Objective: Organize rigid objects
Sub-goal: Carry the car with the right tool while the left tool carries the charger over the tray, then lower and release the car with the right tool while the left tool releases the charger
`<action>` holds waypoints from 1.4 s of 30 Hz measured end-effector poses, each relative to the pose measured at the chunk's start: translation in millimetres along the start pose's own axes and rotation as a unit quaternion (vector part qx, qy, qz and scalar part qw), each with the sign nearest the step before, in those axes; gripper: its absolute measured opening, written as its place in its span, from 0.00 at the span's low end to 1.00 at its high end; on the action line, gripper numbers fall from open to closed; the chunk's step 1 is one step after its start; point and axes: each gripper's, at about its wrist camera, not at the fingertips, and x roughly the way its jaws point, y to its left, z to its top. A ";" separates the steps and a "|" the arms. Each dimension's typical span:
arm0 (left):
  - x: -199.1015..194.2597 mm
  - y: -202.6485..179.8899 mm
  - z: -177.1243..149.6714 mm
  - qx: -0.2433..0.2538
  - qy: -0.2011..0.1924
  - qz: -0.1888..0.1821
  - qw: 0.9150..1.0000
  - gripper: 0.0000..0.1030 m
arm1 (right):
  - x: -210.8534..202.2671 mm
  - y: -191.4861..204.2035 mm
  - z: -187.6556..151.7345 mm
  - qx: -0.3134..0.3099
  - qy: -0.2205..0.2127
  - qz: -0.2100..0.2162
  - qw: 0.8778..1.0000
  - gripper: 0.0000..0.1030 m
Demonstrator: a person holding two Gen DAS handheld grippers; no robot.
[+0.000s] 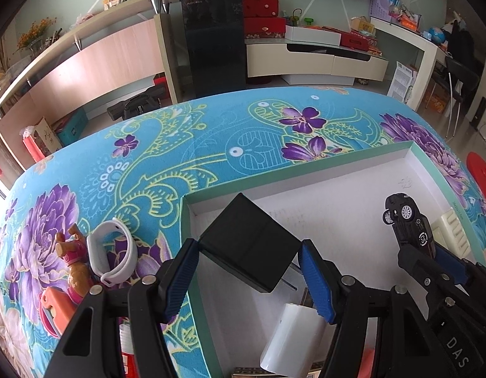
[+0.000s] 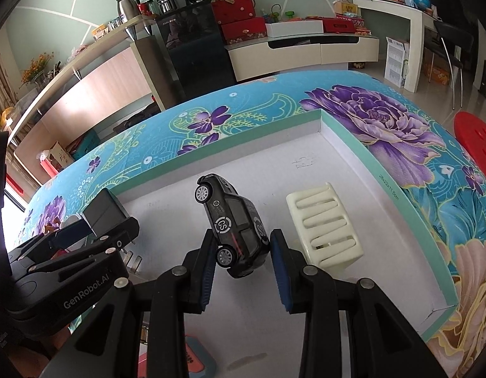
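Observation:
My left gripper [image 1: 249,253] is shut on a black plug adapter [image 1: 249,242], its blue pads pressing two opposite corners, metal prongs pointing down to the right. It hangs over the left end of the open box [image 1: 343,154]. My right gripper [image 2: 242,252] is shut on the rear of a black toy car [image 2: 233,220], whose nose tilts up and away over the box floor. The left wrist view shows that car [image 1: 406,220] and the right gripper [image 1: 427,253] at the right edge. In the right wrist view, the left gripper [image 2: 98,230] holds the adapter [image 2: 104,209].
In the box lie a cream slatted holder [image 2: 324,226] to the right of the car and a white cylinder-shaped plug [image 1: 293,337] below the adapter. On the flowered cloth [image 1: 186,145], left of the box, lie a white wristband [image 1: 112,255], a toy dog figure [image 1: 72,261] and an orange piece [image 1: 54,308].

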 end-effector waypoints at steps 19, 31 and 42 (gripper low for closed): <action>-10.7 6.0 -1.3 -0.015 0.002 -0.002 1.000 0.68 | 1.6 2.1 -1.2 -0.008 0.009 -0.009 1.000 0.35; -40.4 28.2 -4.5 -0.042 -0.025 0.028 0.998 0.72 | -12.6 9.7 2.5 -0.025 -0.012 -0.004 1.000 0.40; -52.7 52.0 -14.4 -0.076 -0.032 0.058 0.995 0.72 | -24.1 16.7 4.9 -0.035 -0.030 0.005 0.999 0.40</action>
